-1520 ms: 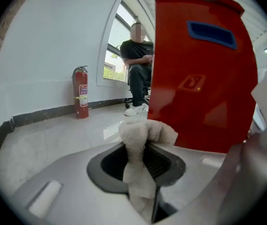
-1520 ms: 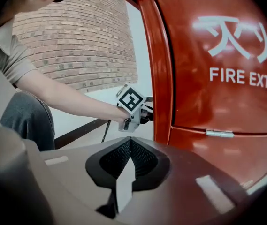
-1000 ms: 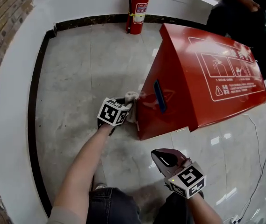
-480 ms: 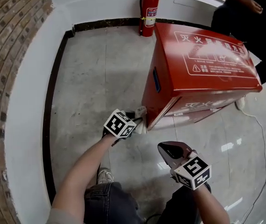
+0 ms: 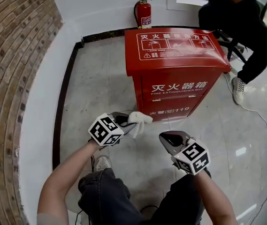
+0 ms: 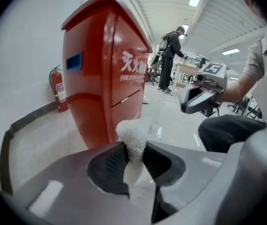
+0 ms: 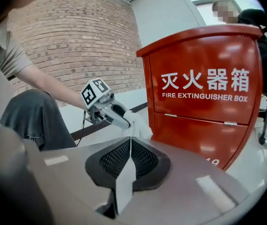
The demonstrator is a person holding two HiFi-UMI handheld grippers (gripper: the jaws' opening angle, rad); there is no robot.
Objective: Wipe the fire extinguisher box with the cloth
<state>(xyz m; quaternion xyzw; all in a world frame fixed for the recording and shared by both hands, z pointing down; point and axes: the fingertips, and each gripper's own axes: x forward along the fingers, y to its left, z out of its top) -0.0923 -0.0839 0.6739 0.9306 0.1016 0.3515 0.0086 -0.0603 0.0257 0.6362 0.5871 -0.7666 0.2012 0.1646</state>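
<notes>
- Your stance has shifted since a moment ago: then the cloth was at the box's side edge, and now the lettered front faces you with both grippers low before it.
- Nearest, your right gripper [image 7: 130, 159] hangs over your knee with its jaws pressed together on nothing. It looks parked there to stay out of the wiping hand's way.
- Your left gripper [image 6: 134, 159] pinches the white cloth [image 6: 133, 134] between its pads, with a tuft standing proud of the tips so that cloth, not plastic, would meet the paint.
- That tuft sits just beside the lower left corner of the front of the fire extinguisher box [image 5: 175, 78]. No view lets me tell whether it is touching.
- Judging by this, the front panel and sloped lid are yet to be wiped, and the next pass likely starts low on the front.
- A thin cable [image 5: 261, 122] trails over the floor to the right of the box; mind it if you move that way.
- Against the far wall a fire extinguisher [image 5: 143, 13] stands near the box's back, leaving little room there.
- A seated person [image 5: 246, 27] sits close behind the right rear corner, so reaching that side could be awkward.
</notes>
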